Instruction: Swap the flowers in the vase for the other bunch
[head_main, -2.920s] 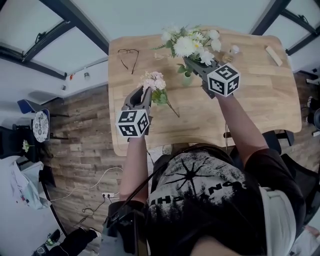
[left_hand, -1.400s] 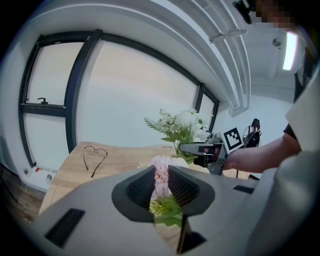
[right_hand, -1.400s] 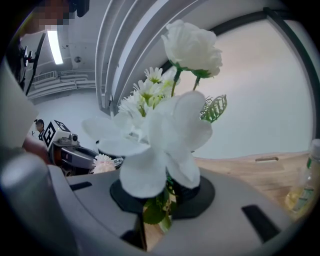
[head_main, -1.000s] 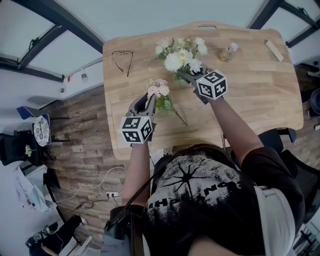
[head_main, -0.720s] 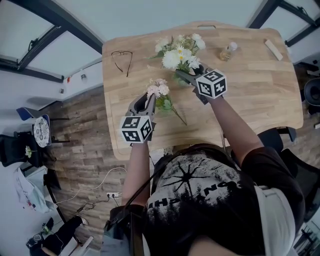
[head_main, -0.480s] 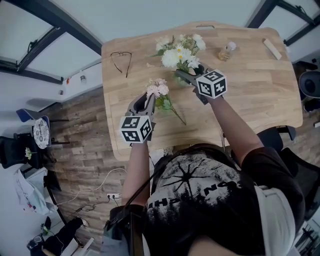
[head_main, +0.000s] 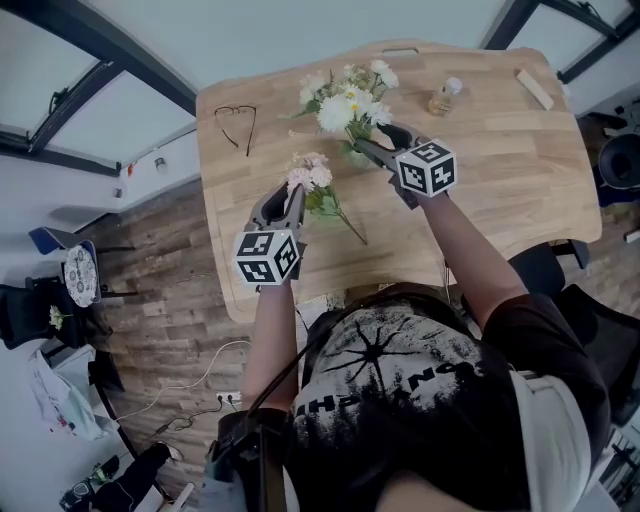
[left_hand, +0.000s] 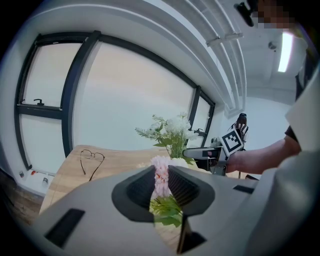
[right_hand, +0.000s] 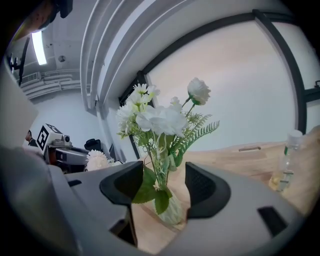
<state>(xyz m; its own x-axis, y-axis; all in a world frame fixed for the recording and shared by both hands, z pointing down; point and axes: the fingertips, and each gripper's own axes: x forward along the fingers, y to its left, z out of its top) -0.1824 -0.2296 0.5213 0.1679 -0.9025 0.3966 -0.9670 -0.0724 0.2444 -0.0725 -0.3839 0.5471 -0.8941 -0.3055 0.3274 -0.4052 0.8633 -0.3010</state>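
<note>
White flower bunch (right_hand: 160, 120) upright in ribbed pale-green vase (right_hand: 172, 212) | stems (right_hand: 158, 167) between right tongs (right_hand: 164, 185), just opened apart | left tongs (left_hand: 161, 184) clamped on pink bunch (left_hand: 160, 164)

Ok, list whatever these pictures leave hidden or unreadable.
- Vase: in the right gripper view its base is cut off by the right tool, whose jaws have just been opening around the white flowers. In the head view those flowers mostly cover it.
- Pink bunch: in the left gripper view its stems are hidden behind the left tool, which is shut on it.
- Bottle: in the head view any label is too small to read.
</note>
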